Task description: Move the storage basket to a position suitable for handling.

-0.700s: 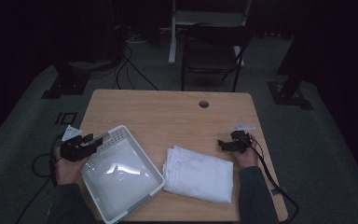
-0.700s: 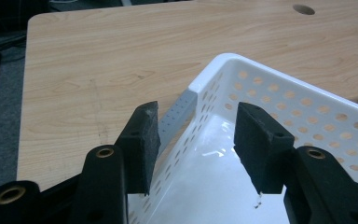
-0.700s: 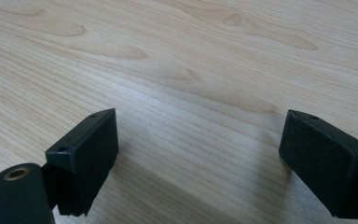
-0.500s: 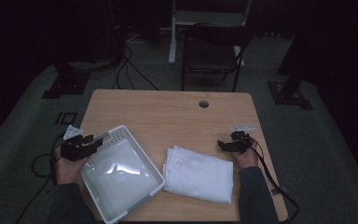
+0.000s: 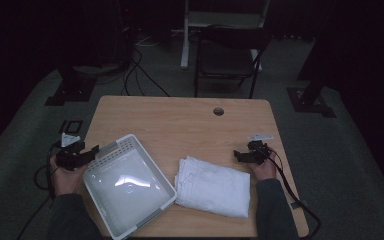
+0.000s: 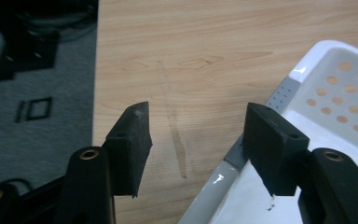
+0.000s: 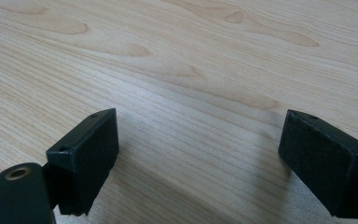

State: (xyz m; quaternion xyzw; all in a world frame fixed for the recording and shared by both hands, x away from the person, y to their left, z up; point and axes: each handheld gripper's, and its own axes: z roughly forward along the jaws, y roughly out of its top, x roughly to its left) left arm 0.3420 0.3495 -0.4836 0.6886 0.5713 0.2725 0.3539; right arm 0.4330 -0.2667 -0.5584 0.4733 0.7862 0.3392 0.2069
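A white plastic basket [image 5: 129,187] with perforated walls sits empty at the table's front left. Beside it on the right lies a folded white towel [image 5: 211,186]. My left gripper [image 5: 91,151] is at the table's left edge, open, its jaws straddling the basket's near corner [image 6: 279,98] with nothing gripped. My right gripper [image 5: 238,154] rests low over the wood just right of the towel's far corner, open, with bare tabletop [image 7: 191,93] between its jaws.
The light wooden table [image 5: 180,120] has a round cable hole [image 5: 218,111] near its far edge. A dark chair [image 5: 227,55] stands behind the table. Stand bases and cables lie on the grey floor at left and right.
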